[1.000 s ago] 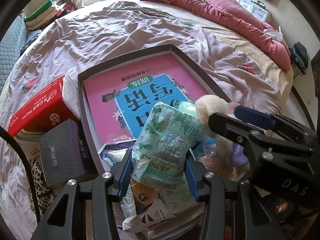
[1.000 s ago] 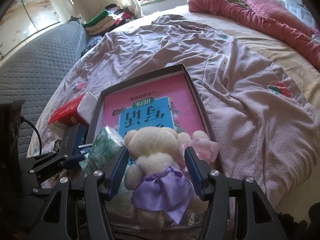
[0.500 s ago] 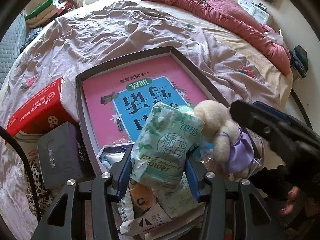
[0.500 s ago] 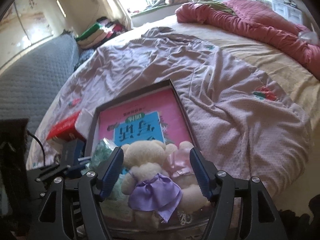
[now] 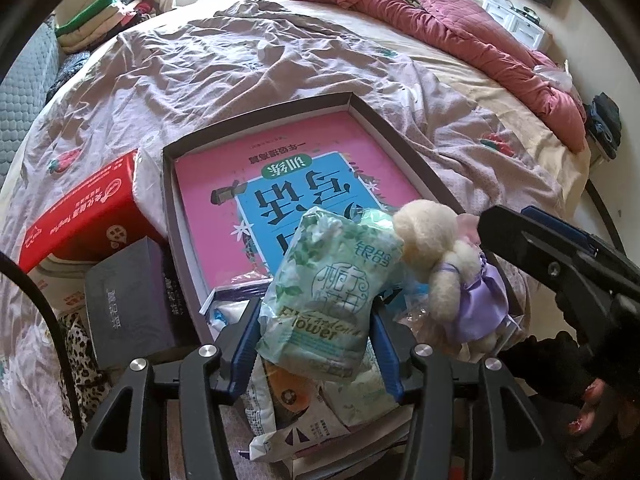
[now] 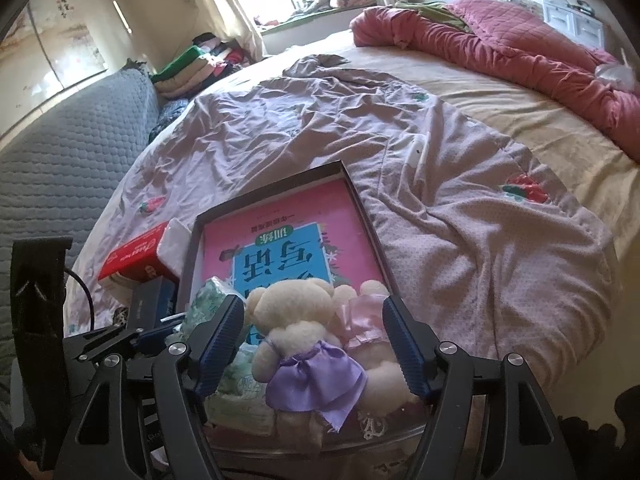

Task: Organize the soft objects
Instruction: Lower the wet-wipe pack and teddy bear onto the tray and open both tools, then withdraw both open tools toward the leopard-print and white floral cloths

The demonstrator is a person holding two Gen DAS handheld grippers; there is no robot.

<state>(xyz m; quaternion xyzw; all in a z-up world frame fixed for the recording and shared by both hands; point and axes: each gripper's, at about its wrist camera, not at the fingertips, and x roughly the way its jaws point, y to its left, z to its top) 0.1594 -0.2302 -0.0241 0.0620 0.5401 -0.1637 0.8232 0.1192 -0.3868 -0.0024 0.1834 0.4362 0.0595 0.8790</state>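
My left gripper (image 5: 316, 344) is shut on a pale green tissue pack (image 5: 330, 300) and holds it over the near end of a dark shallow box (image 5: 376, 118) with a pink and blue book (image 5: 292, 192) inside. The pack also shows in the right wrist view (image 6: 210, 302). A cream teddy bear in a purple dress (image 5: 448, 264) sits at the box's near right corner, next to a bear in pink (image 6: 366, 322). My right gripper (image 6: 314, 340) is open, its fingers either side of the purple-dressed bear (image 6: 298, 340) without touching it.
A red tissue box (image 5: 80, 216) and a dark grey box (image 5: 128, 300) lie left of the shallow box. More soft packs (image 5: 296, 412) lie under the left gripper. The wrinkled mauve bedspread (image 5: 240, 64) stretches beyond, with a red quilt (image 5: 460, 28) at the far right.
My right gripper has opened and pulled back from the purple-dressed bear, which now rests at the box's corner. My left gripper still holds the tissue pack, almost unmoved.
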